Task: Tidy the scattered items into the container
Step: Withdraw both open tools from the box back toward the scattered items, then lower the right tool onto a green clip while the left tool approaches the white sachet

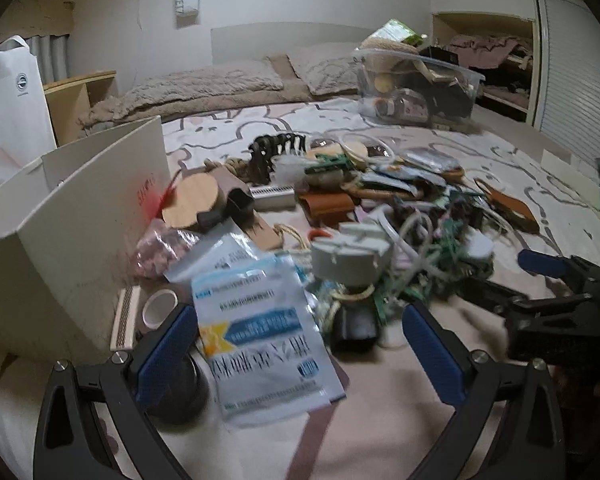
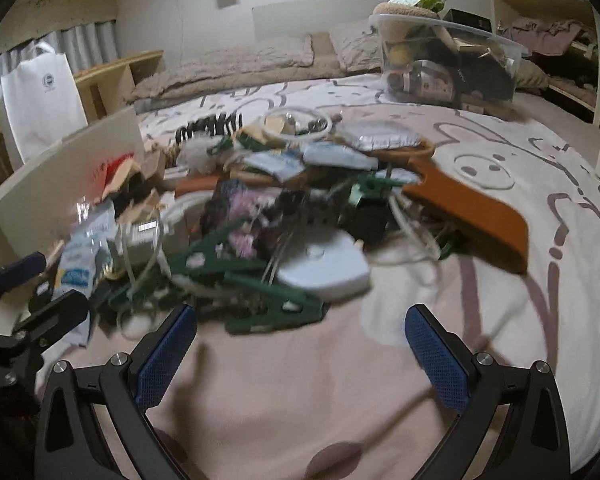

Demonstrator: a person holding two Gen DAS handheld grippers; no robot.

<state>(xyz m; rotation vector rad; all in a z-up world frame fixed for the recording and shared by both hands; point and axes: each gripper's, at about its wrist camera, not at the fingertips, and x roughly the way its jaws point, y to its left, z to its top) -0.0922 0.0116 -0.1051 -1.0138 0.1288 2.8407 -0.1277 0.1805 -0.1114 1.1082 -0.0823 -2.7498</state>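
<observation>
Lying between the left gripper (image 1: 296,354) jaws, a sachet (image 1: 260,336) barely shows rightward.

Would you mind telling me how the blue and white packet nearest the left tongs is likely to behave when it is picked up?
The packet looks flat and thin, so it will probably flop when lifted by one edge. Its glossy film may slip between the open left tongs. It seems light, and partly overlaps other clutter.
</observation>
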